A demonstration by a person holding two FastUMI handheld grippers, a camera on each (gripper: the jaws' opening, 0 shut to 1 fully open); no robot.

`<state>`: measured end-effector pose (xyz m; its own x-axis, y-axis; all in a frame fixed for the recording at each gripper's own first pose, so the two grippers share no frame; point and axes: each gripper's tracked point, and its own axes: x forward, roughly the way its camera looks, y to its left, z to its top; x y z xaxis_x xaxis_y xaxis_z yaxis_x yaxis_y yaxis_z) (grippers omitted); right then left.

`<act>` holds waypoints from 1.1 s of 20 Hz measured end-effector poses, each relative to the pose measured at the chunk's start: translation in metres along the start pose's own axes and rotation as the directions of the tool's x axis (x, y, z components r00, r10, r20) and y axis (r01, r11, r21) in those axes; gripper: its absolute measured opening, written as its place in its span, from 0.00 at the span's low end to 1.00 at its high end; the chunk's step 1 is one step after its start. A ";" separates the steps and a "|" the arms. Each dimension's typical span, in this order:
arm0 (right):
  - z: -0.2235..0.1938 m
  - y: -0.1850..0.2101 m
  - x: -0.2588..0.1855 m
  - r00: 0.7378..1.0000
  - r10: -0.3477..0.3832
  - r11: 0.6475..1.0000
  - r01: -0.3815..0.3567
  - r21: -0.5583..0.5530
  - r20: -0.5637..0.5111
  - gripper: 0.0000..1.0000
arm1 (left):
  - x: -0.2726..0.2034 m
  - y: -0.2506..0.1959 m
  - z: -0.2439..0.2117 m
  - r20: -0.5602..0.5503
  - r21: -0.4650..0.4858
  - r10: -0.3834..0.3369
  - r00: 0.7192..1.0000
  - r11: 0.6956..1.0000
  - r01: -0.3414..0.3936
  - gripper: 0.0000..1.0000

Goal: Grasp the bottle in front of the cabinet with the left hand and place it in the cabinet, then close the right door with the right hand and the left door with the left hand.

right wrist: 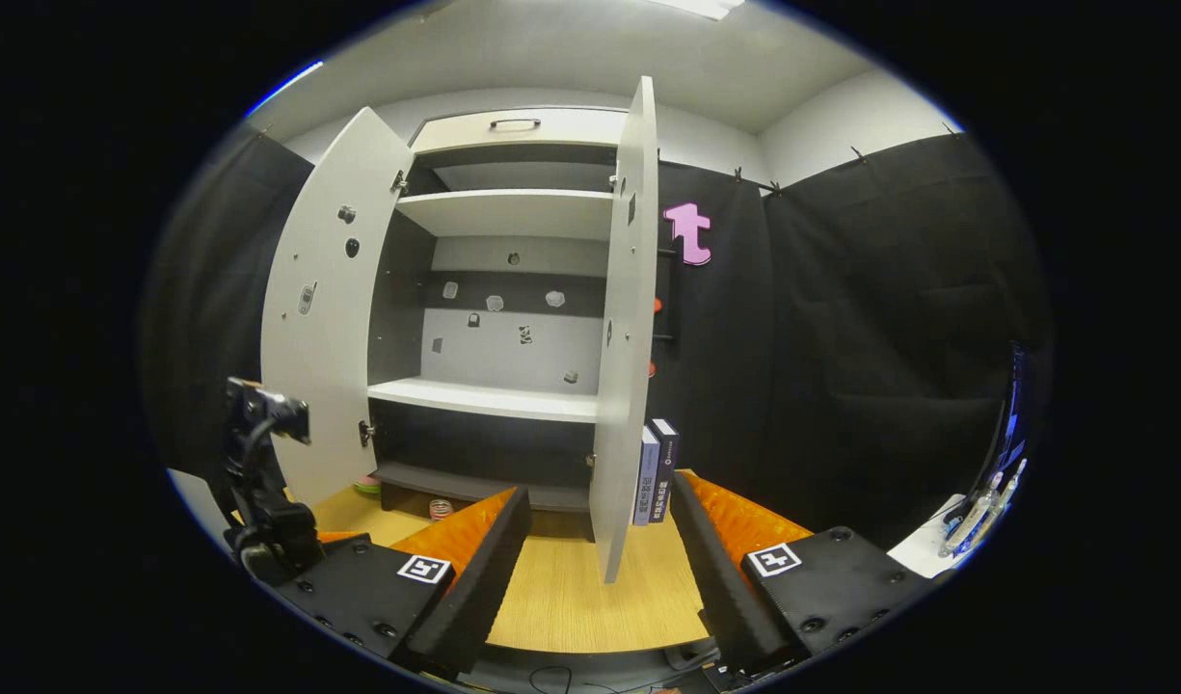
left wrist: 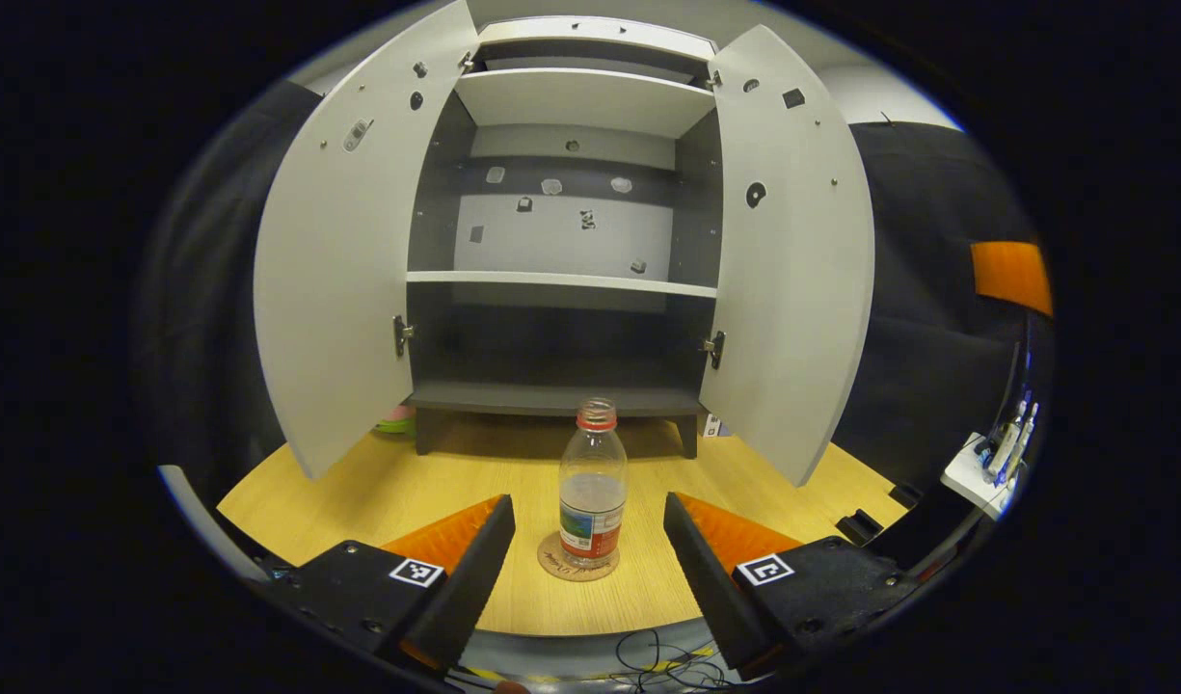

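Bottle (left wrist: 592,482): clear plastic, red cap, label band low on the body, part filled with clear liquid. Upright on a round coaster (left wrist: 577,564) on the wooden surface (left wrist: 359,492), in front of the cabinet (left wrist: 561,280) and apart from it. In the left gripper view it sits at 6 o'clock from the cabinet's lowest compartment.

Left gripper (left wrist: 588,540): fingers spread wide, one on each side of the bottle, neither touching it. The bottle stands between the fingertips, slightly beyond them.

Right gripper (right wrist: 600,540): fingers spread wide, holding nothing. The edge of the right door (right wrist: 627,328) stands between and beyond them.

Cabinet: pale body, dark interior sides, two shelves and a bottom board, small stickers on the back panel. A handle shows on its top front in the right gripper view.

Left door (left wrist: 335,270): swung open, at 9 o'clock from the cabinet opening in the left gripper view.

Right door: swung open, at 3 o'clock from the opening in the left gripper view; seen nearly edge-on in the right gripper view.

Books (right wrist: 656,472): two, upright, just beside the right door on the surface, at 3 o'clock from it in the right gripper view.

Other gripper with its camera (right wrist: 262,482): at 8 o'clock in the right gripper view.
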<state>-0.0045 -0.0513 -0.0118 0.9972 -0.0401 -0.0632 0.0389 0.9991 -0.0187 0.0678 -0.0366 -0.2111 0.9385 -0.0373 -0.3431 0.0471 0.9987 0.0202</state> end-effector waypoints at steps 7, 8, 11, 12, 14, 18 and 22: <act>-0.002 -0.037 0.011 0.999 -0.041 0.999 0.040 -0.034 -0.010 0.95 | 0.061 0.001 -0.071 -0.162 0.029 0.038 0.986 0.999 -0.034 0.95; -0.003 -0.044 0.013 0.999 -0.048 0.998 0.047 -0.039 -0.012 0.95 | 0.067 0.002 -0.079 -0.176 0.034 0.050 0.983 0.998 -0.045 0.95; -0.012 -0.061 0.021 0.997 -0.064 0.997 0.062 -0.047 -0.038 0.96 | 0.090 0.003 -0.101 -0.213 0.043 0.062 0.975 0.998 -0.054 0.95; -0.015 -0.065 0.024 0.997 -0.066 0.997 0.064 -0.048 -0.048 0.96 | 0.097 0.002 -0.105 -0.217 0.048 0.065 0.974 0.997 -0.056 0.95; -0.020 -0.074 0.029 0.996 -0.068 0.997 0.065 -0.048 -0.063 0.95 | 0.109 0.003 -0.112 -0.224 0.057 0.082 0.971 0.996 -0.071 0.96; -0.026 -0.088 0.042 0.994 -0.067 0.996 0.061 -0.068 -0.081 0.96 | 0.128 0.009 -0.122 -0.248 0.024 0.125 0.961 0.992 -0.123 0.96; -0.026 -0.101 0.051 0.994 -0.069 0.994 0.062 -0.090 -0.079 0.96 | 0.137 0.019 -0.119 -0.247 -0.001 0.155 0.956 0.987 -0.161 0.91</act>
<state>0.0411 -0.1544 -0.0392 0.9840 -0.1098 -0.1405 0.0943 0.9892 -0.1126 0.1563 -0.0190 -0.3693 0.8205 0.1282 -0.5571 -0.1045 0.9917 0.0743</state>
